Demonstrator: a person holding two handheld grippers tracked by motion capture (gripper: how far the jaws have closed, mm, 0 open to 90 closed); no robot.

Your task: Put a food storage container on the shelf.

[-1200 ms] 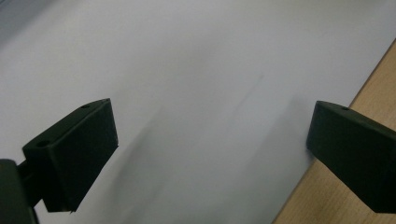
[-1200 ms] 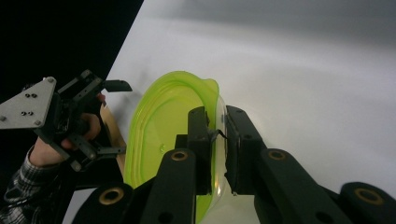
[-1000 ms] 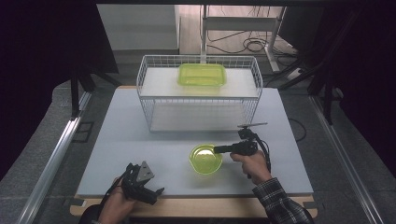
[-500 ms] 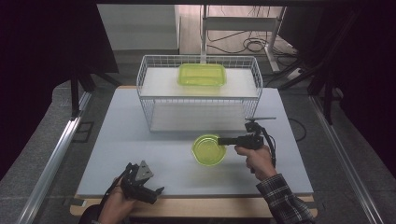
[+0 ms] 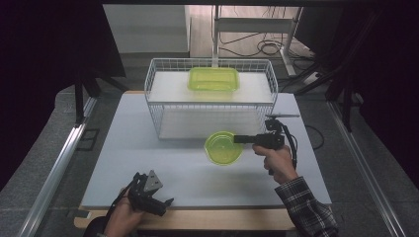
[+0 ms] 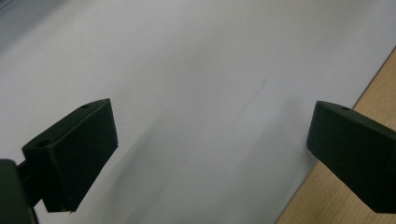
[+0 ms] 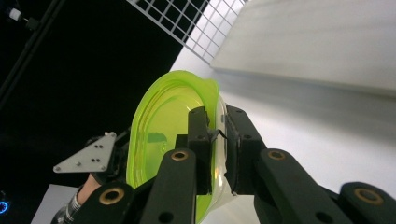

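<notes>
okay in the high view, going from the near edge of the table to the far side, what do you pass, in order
left hand-held gripper → round green bowl, gripped at its rim by the right hand-held gripper → white wire basket → green rectangular container on the shelf inside the basket.

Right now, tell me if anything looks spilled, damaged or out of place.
Nothing stands out. The green bowl is pinched by its rim in the right claw, the green container sits level on the wire rack, and the left claw is open.
</notes>
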